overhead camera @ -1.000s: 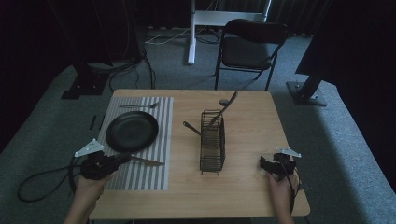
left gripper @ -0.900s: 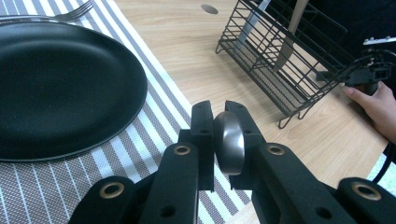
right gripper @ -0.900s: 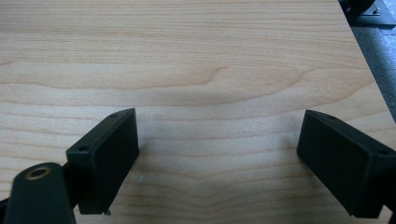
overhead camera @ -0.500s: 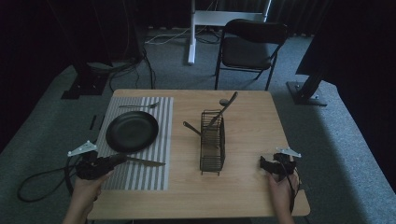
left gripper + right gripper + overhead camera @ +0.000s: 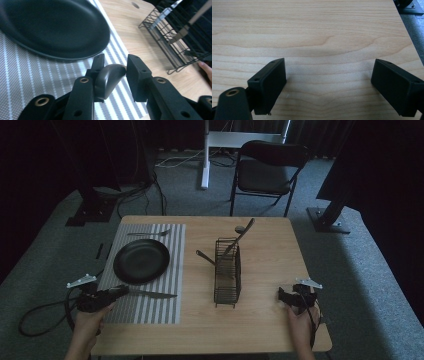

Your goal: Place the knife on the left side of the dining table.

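A black plate (image 5: pixel 141 261) lies on a striped placemat (image 5: pixel 150 312), with a fork (image 5: pixel 147 233) beyond it. A knife (image 5: pixel 152 294) lies flat on the mat in front of the plate, blade pointing right. My left gripper (image 5: pixel 120 291) is at its handle end. In the left gripper view the dark handle (image 5: pixel 108 78) rests against one jaw of the left gripper (image 5: pixel 115 61), with a gap to the other, so the jaws stand open. My right gripper (image 5: pixel 282 296) rests near the table's front right, wide open over bare wood (image 5: pixel 328 75).
A black wire basket (image 5: pixel 227 275) stands mid-table with a spoon (image 5: pixel 244 230) and another utensil (image 5: pixel 205 256) leaning out of it; it also appears in the left gripper view (image 5: pixel 170 37). A folding chair (image 5: pixel 267 170) stands behind the table. Cables trail off the left edge.
My left gripper has drawn back slightly to the left along the knife handle. The knife stays flat on the mat. The right gripper has not moved.
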`<state>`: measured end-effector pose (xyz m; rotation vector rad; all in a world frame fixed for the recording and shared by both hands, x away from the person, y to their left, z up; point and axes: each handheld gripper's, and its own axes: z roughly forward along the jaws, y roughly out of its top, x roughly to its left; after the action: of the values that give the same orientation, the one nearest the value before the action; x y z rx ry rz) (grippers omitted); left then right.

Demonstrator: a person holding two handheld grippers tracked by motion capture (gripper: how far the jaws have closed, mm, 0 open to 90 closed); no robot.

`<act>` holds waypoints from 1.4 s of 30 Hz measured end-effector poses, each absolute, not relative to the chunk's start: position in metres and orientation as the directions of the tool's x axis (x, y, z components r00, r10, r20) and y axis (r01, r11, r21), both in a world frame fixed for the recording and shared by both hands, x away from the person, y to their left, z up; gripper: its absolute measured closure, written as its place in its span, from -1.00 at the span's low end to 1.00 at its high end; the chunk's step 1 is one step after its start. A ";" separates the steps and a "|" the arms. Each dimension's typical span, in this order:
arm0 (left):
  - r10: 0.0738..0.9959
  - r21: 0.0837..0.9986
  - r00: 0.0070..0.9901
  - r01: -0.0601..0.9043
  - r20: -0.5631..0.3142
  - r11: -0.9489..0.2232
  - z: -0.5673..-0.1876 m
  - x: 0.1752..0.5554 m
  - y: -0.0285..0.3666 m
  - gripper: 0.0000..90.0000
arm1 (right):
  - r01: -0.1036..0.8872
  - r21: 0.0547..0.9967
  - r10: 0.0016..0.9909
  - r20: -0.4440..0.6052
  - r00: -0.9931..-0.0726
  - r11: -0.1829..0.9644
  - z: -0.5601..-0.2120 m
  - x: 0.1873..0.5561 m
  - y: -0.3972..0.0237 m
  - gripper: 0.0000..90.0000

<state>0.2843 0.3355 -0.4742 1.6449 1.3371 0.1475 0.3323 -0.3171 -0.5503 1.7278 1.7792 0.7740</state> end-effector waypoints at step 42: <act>0.893 0.688 0.237 0.718 -0.384 0.105 -0.537 0.318 0.352 -0.24 | 0.691 0.723 0.999 0.013 -0.035 0.015 -0.550 0.332 -0.317 -0.74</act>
<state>0.3183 0.3525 -0.5373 1.6526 1.5230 0.2556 0.3323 -0.3171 -0.5503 1.7273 1.7793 0.7733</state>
